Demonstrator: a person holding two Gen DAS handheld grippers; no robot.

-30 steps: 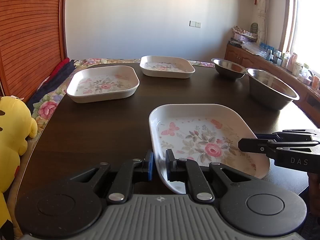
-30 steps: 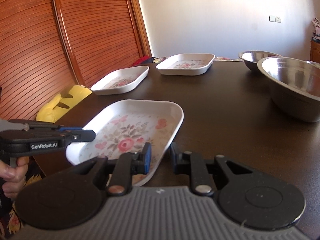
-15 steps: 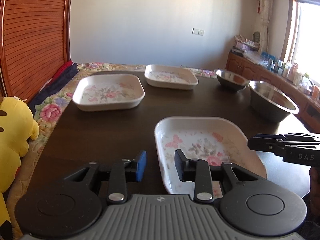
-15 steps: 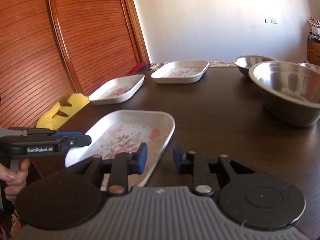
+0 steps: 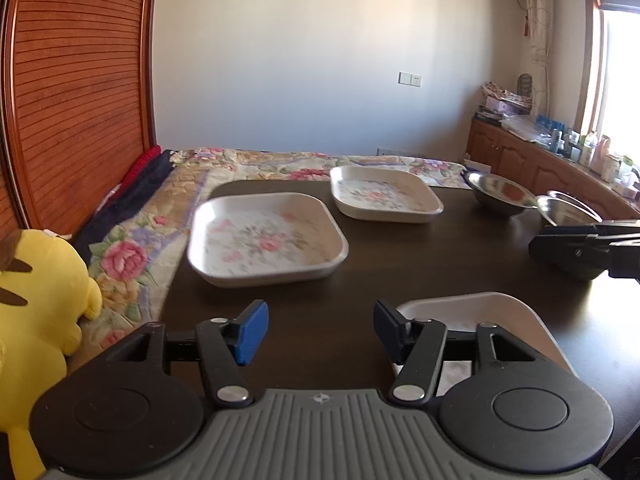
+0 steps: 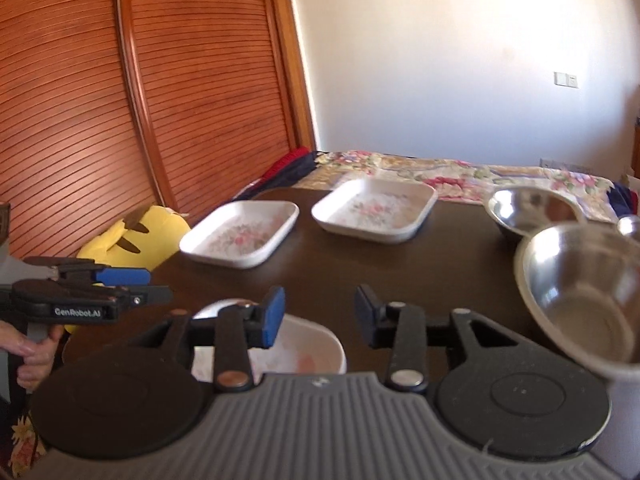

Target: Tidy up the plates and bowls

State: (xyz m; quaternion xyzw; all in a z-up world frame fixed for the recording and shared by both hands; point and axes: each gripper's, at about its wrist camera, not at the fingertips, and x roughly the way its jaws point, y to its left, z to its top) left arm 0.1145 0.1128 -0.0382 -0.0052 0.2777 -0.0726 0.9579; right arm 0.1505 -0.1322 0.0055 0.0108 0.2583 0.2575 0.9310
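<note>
While both sets of jaws are opening with nothing between them, I am leaving the near plate [image 5: 500,308] on the table [image 5: 360,264], below the left gripper [image 5: 320,330] and right gripper [image 6: 318,316]; next, I judge, comes the middle plate [image 5: 266,236] beyond it.

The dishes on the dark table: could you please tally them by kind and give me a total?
Floral square plates: 3 (nearest plate, middle plate, far plate)
Steel bowls: 2 clearly seen (big bowl, far bowl)
Total: 5
A small shiny rim at the right wrist view's edge may be a third bowl; I cannot tell.
</note>
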